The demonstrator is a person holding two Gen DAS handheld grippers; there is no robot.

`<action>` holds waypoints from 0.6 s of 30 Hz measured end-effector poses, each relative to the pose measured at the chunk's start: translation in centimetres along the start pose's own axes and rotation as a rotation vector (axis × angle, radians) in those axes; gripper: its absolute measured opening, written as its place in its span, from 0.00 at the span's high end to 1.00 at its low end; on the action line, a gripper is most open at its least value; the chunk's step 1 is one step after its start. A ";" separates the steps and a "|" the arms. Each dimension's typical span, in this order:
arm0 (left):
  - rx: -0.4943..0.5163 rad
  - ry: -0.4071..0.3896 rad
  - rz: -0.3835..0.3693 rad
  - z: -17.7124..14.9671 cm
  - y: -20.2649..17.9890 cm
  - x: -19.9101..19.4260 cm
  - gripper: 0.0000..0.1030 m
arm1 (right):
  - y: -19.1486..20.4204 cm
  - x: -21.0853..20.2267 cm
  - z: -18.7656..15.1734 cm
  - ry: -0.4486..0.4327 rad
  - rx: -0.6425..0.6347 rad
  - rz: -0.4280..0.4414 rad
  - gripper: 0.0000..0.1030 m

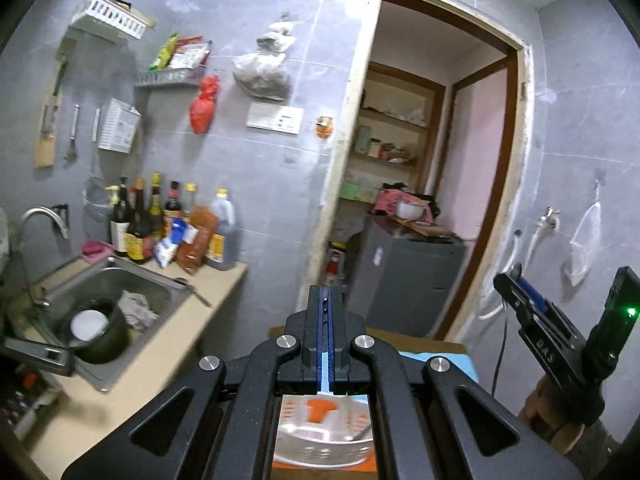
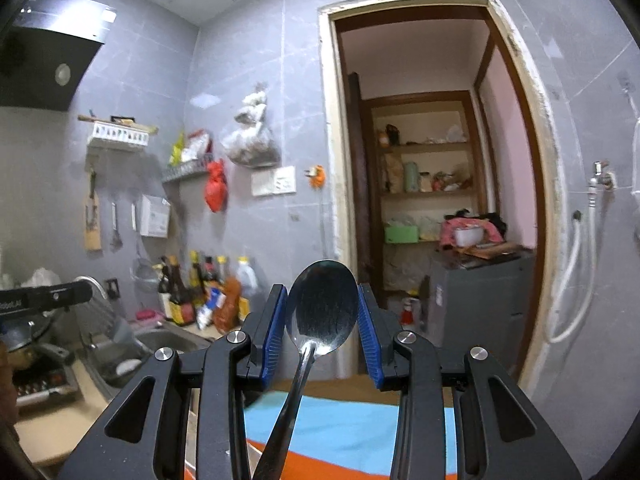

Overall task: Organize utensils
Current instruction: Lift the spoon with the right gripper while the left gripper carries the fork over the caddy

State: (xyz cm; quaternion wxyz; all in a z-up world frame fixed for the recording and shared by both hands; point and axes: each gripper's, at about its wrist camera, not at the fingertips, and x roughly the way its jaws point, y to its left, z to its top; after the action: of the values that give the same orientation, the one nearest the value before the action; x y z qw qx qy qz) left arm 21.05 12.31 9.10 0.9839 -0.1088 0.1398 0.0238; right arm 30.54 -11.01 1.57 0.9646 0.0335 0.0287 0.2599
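A metal spoon [image 2: 322, 308] stands upright in the right wrist view, its bowl held between the blue pads [image 2: 275, 328] and its handle running down toward the camera. My right gripper [image 2: 322, 300] is shut on it. That gripper also shows at the right edge of the left wrist view [image 1: 520, 288], raised in the air. My left gripper [image 1: 326, 300] points toward the doorway, its blue pads pressed together with nothing between them. Under it a blurred pale round dish [image 1: 324, 436] with an orange print rests on a blue and orange cloth [image 2: 352, 420].
At the left a beige counter [image 1: 168, 344] holds a steel sink [image 1: 120, 280] with a dark pot [image 1: 100, 332], and sauce bottles [image 1: 160, 220] at the back. Utensils [image 1: 72, 132] hang on the grey tiled wall. Ahead, an open doorway [image 1: 440, 160] frames a grey appliance [image 1: 408, 280].
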 end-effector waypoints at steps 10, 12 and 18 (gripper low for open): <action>0.046 0.070 0.109 -2.9 3.7 0.5 1.00 | 3.7 3.8 -3.0 -0.045 0.095 0.087 0.69; 0.054 0.099 0.126 -3.5 4.2 1.2 1.00 | 4.0 4.3 -3.7 -0.049 0.097 0.088 0.69; 0.111 0.166 0.146 -5.1 4.6 3.1 1.00 | 4.9 6.2 -5.9 -0.033 0.070 0.068 0.68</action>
State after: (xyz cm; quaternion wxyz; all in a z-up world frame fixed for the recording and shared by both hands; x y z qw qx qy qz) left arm 22.31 15.75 2.54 0.9691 -0.0451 0.2295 0.0784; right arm 32.98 -3.37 -4.17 0.9538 0.0725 0.0208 0.2908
